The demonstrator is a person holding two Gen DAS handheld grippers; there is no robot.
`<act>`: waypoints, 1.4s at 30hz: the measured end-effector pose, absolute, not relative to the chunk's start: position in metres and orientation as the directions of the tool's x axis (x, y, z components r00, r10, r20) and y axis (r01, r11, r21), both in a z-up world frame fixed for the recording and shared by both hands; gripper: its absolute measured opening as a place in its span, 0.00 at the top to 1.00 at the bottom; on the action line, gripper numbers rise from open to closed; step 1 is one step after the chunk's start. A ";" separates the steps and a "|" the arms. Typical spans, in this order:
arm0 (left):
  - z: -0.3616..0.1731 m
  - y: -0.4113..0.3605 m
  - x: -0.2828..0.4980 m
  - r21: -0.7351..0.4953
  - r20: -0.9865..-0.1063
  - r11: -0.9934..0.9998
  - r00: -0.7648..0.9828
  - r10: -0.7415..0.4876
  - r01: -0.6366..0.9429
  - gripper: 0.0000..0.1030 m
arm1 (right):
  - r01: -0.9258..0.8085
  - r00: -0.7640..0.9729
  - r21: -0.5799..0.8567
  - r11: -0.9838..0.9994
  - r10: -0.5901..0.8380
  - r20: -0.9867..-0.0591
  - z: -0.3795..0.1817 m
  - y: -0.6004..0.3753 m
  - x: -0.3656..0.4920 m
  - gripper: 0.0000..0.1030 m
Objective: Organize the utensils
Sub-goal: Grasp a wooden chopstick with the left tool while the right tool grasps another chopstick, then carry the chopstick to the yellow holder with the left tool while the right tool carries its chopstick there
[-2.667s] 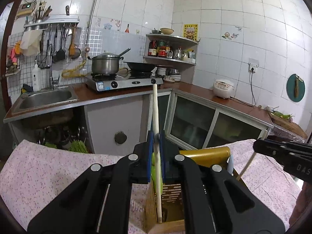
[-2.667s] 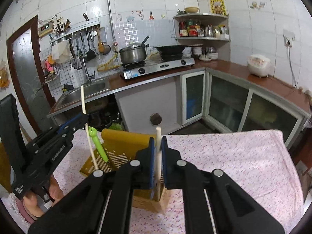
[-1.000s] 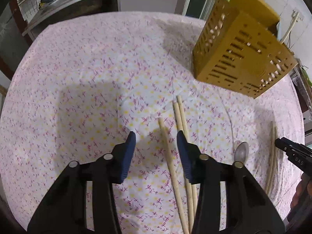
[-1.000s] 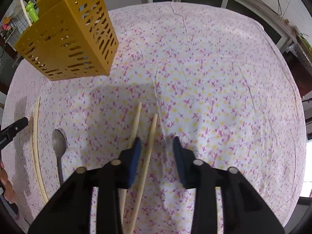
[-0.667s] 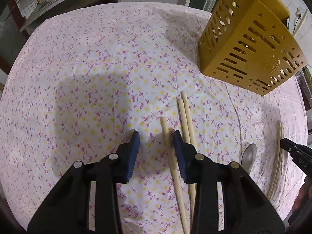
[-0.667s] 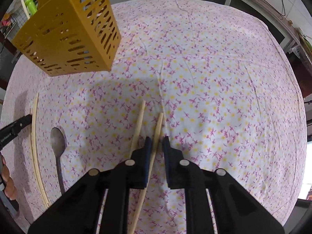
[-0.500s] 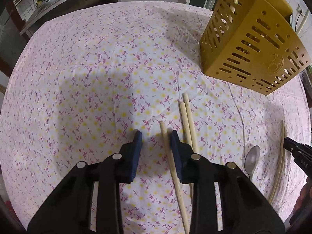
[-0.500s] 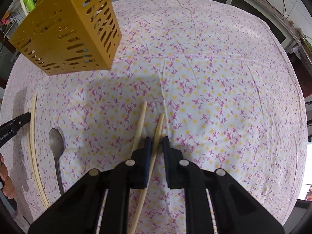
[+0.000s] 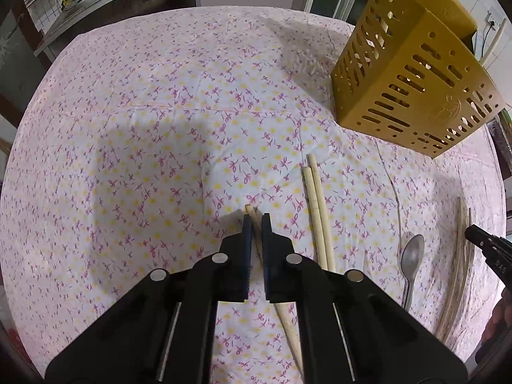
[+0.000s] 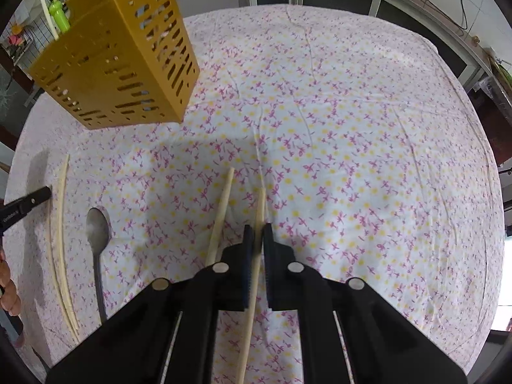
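Observation:
My left gripper is shut on a pale wooden chopstick lying on the floral tablecloth. Two more chopsticks lie just to its right, then a metal spoon and another chopstick pair. My right gripper is shut on a chopstick on the cloth; a second chopstick lies beside it on the left. The yellow slotted utensil holder stands at the far right in the left wrist view and at the upper left in the right wrist view, with utensils in it.
In the right wrist view a spoon and two thin chopsticks lie at the left, near the other gripper's tip. The tablecloth stretches to the right. Kitchen cabinets stand beyond the table.
Both grippers came down from the holder to the cloth. The left jaws closed on its chopstick over the last half second. The right jaws closed earlier and stay shut on theirs.

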State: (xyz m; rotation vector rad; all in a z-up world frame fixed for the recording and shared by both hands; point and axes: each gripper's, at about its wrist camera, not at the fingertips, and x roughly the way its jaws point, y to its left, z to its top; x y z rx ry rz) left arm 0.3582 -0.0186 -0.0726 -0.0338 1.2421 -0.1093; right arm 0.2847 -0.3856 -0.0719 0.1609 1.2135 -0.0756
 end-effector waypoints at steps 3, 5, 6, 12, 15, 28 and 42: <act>-0.071 -0.015 0.346 -0.088 -0.938 0.994 0.330 -0.105 0.065 0.96 | 0.146 0.367 0.088 0.985 0.029 -0.930 -0.064 -0.390 0.278 0.93; -0.068 -0.012 0.340 -0.095 -0.932 0.993 0.343 -0.114 0.071 0.96 | 0.146 0.384 0.097 0.984 0.034 -0.923 -0.058 -0.392 0.274 0.93; -0.064 -0.012 0.338 -0.097 -0.928 0.992 0.352 -0.117 0.074 0.96 | 0.147 0.395 0.101 0.984 0.036 -0.918 -0.054 -0.395 0.272 0.93; -0.036 -0.014 0.317 -0.091 -0.892 0.989 0.431 -0.133 0.118 0.96 | 0.136 0.473 0.113 0.984 0.035 -0.881 -0.033 -0.393 0.266 0.94; -0.016 -0.015 0.303 -0.092 -0.866 0.986 0.478 -0.150 0.143 0.97 | 0.132 0.508 0.117 0.984 0.034 -0.861 -0.026 -0.391 0.261 0.94; 0.038 -0.027 0.277 -0.064 -0.762 0.975 0.620 -0.186 0.213 0.97 | 0.114 0.668 0.125 0.986 0.017 -0.744 0.021 -0.388 0.239 0.94; 0.094 -0.034 0.261 -0.032 -0.581 0.971 0.786 -0.211 0.236 0.98 | 0.098 0.841 0.100 0.990 -0.029 -0.540 0.078 -0.370 0.227 0.94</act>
